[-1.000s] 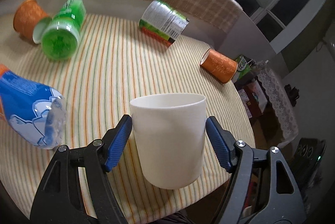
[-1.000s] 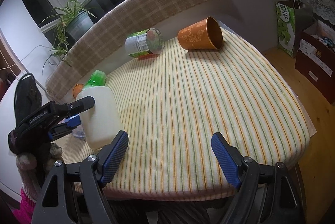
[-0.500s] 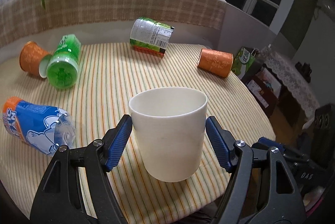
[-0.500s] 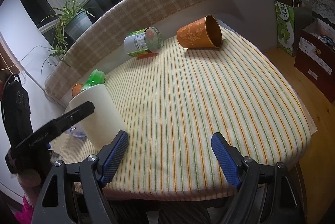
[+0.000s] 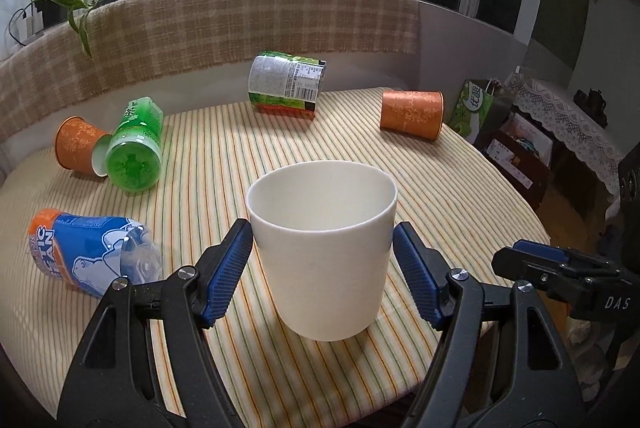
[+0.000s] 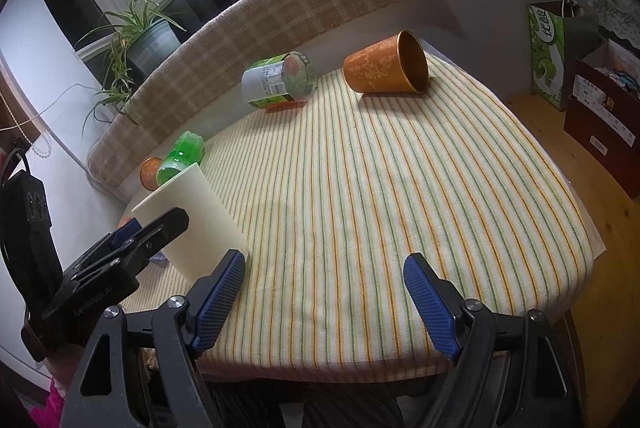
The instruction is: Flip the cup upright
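Observation:
A plain white cup (image 5: 322, 252) stands mouth-up between the blue pads of my left gripper (image 5: 322, 268), which is shut on its sides; its base is at or just above the striped cloth. In the right wrist view the cup (image 6: 192, 224) shows at the left with the left gripper's black body in front of it. My right gripper (image 6: 324, 300) is open and empty over the table's near edge. Its tip shows in the left wrist view (image 5: 560, 268).
On the striped tablecloth (image 5: 224, 156) lie an orange cup (image 5: 412, 114), a green-labelled can (image 5: 286, 82), a green bottle (image 5: 136, 148), a second orange cup (image 5: 76, 144) and a blue bottle (image 5: 88, 252). A checked bench back (image 5: 240, 20) curves behind. Boxes and bags (image 6: 592, 68) stand on the floor at the right.
The left gripper has tilted level with the white cup in it, bringing the cup from tilted to mouth-up and lower toward the cloth. The right gripper has stayed put.

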The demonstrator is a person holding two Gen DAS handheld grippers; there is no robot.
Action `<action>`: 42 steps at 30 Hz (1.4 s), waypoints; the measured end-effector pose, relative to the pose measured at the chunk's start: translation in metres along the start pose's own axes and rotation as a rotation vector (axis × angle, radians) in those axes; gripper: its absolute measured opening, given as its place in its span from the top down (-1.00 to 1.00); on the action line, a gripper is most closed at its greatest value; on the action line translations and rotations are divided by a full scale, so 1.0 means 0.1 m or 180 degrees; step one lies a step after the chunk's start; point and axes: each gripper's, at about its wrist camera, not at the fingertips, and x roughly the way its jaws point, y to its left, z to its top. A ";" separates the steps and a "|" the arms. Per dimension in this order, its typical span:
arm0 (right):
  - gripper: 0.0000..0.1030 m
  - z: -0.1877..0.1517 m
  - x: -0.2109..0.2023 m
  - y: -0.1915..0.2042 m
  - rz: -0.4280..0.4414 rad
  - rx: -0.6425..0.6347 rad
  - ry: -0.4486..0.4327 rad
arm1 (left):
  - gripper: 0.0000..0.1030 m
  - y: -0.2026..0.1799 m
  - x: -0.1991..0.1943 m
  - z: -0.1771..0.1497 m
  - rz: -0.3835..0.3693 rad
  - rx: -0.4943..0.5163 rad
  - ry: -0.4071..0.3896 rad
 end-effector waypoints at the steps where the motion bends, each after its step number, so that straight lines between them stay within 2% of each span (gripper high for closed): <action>1: -0.62 0.00 0.00 0.00 0.0005 -0.0003 0.0003 | -0.45 0.01 -0.01 -0.01 -0.0004 -0.0012 -0.0002; 17: -0.62 -0.02 -0.04 0.09 0.0040 -0.0085 0.0013 | -0.47 0.09 -0.12 -0.16 -0.0206 -0.0227 0.0108; 25: -0.62 -0.03 -0.08 0.12 0.0046 -0.0125 0.0001 | -0.55 0.13 -0.11 -0.21 -0.0274 -0.0285 0.0180; 30: -0.62 -0.03 -0.09 0.16 0.0057 -0.0154 -0.0003 | -0.58 0.12 -0.10 -0.26 -0.0276 -0.0268 0.0251; 33: -0.62 -0.04 -0.10 0.17 0.0062 -0.0167 -0.0006 | -0.72 0.13 -0.10 -0.28 -0.0262 -0.0282 0.0265; 42: -0.62 -0.06 -0.16 0.24 0.0064 -0.0235 -0.0050 | -0.72 0.22 -0.16 -0.40 -0.0222 -0.0340 0.0296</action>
